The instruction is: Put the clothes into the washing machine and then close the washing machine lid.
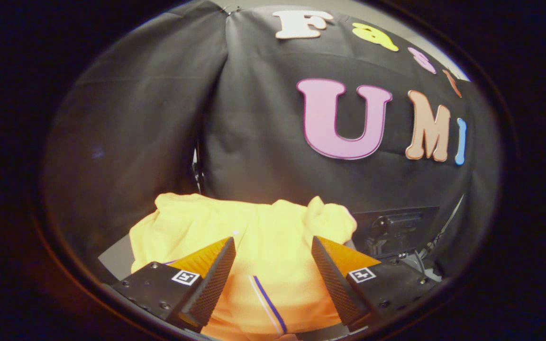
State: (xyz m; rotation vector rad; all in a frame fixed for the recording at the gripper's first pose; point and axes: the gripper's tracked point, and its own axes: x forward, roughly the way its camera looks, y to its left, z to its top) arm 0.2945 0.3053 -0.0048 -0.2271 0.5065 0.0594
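Claw [273, 246]: fingers spread apart, gripping nothing.
Yellow garment [254, 227]: bunched between and beyond the fingers.
Dark machine part [396, 227]: right of garment.

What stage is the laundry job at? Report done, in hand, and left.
Done: nothing that shows. In hand: the tool is open over the bunched yellow garment, which lies between and beyond its fingers, not pressed by them; a blue and white stripe shows on the cloth. Left: gripping the garment, loading it into the washing machine and closing the lid. A dark panel sits beyond the garment.
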